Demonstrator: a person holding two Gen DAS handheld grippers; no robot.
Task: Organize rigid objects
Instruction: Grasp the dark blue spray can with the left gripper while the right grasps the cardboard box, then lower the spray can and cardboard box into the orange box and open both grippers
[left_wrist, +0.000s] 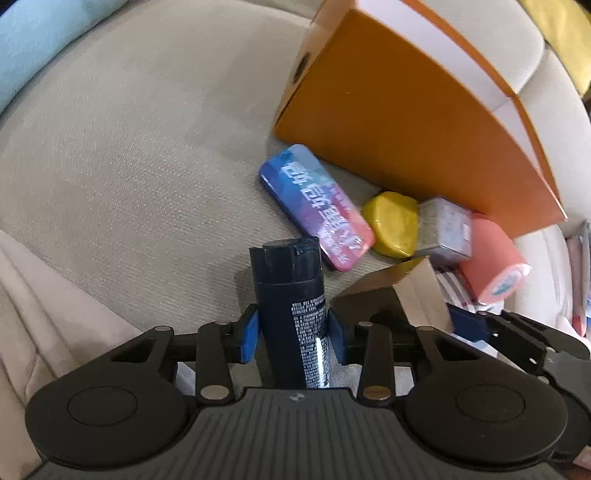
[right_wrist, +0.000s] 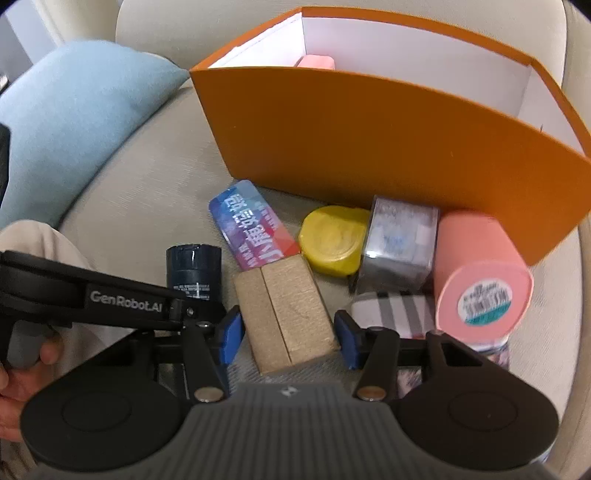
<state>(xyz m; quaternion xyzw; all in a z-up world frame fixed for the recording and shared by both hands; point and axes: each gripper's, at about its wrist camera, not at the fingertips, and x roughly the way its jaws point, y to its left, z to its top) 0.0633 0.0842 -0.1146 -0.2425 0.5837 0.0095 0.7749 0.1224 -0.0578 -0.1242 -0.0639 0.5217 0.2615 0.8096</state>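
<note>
The left gripper (left_wrist: 293, 334) pinches a dark navy cylindrical plastic bottle with a matching cap (left_wrist: 291, 310) at mid-body, its blue-padded fingers (left_wrist: 250, 334) pressed against both sides. The bottle stands in the lower centre of the left wrist view, above the beige fabric sofa seat (left_wrist: 129, 166). It looks stiff and probably light, but its glossy round wall could slip or rotate, so a hold across the full diameter, below the cap, seems soundest.

In the right wrist view, the right gripper (right_wrist: 288, 338) has its fingers (right_wrist: 231, 336) spread on either side of a tan rectangular cardboard box (right_wrist: 288, 314) in the lower centre; whether they touch it cannot be told. The box looks rigid and light, with flat parallel sides that suit a squeeze across its narrow width, though hard pressure might dent it.

Behind, across the upper frame, stands a large open orange cardboard box with a white interior (right_wrist: 369, 147), likely the destination. Near its front wall lie a blue-and-pink printed flat tin (right_wrist: 255, 225), a yellow rounded lid-like container (right_wrist: 334, 240), a clear plastic cube-shaped case (right_wrist: 400, 243) and a salmon-pink cylindrical canister (right_wrist: 476, 269).
</note>
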